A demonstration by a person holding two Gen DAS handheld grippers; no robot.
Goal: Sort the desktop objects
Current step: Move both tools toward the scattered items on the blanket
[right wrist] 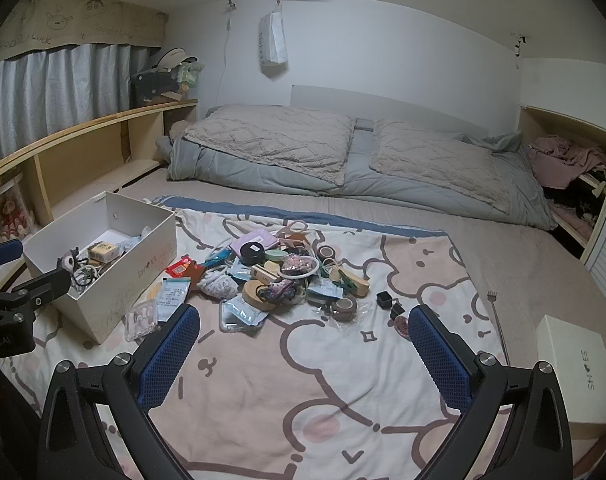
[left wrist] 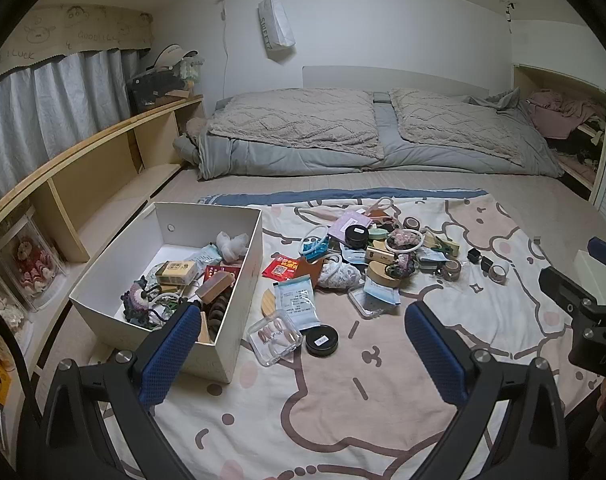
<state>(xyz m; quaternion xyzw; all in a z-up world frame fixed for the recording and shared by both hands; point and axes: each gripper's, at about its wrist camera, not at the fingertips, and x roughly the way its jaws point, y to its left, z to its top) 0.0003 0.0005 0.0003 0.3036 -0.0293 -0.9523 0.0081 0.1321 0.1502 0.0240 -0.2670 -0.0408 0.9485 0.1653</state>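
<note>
Left wrist view: the left hand-held gripper [left wrist: 299, 356] hangs open and empty beside the white box [left wrist: 239, 312]; the black round tin [left wrist: 321, 340] lies just ahead between its fingers. The right hand-held gripper [right wrist: 303, 356], also open, is farther away.

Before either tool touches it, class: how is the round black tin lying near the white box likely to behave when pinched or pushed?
The round black tin looks rigid, so it likely won't deform. Its smooth, low side may slip between fingertips. Lying flat on the soft blanket, it should slide rather than roll, unless tipped onto its edge.
</note>
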